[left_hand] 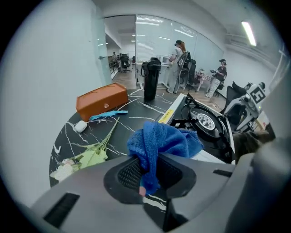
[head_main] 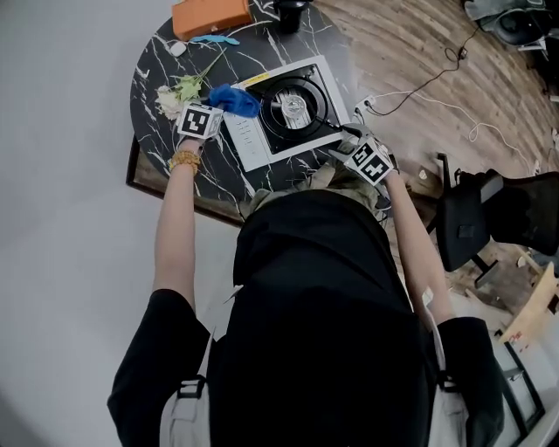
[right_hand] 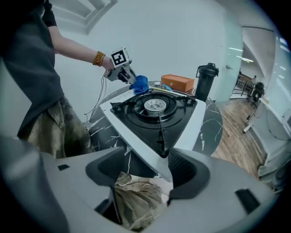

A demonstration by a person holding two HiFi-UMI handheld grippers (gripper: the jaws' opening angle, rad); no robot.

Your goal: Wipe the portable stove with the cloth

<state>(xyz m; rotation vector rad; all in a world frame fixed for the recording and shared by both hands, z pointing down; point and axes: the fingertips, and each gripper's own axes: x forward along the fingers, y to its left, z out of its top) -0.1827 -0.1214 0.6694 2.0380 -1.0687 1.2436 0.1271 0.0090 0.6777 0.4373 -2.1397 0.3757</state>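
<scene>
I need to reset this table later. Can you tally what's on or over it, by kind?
Portable stove: 1
Blue cloth: 1
Orange box: 1
Black bottle: 1
Flower sprig: 1
Small white object: 1
Slim light-blue item: 1
Total: 7

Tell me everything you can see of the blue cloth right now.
The cloth is bright blue and looks like soft, looped microfibre. It is bunched up, not spread flat. One fold is pinched between the closed jaws of the left gripper, and the rest bulges out beyond them. In the head view it sits at the far left corner of the stove, by the white edge. I cannot tell whether it touches the surface. No dirt shows on it.
</scene>
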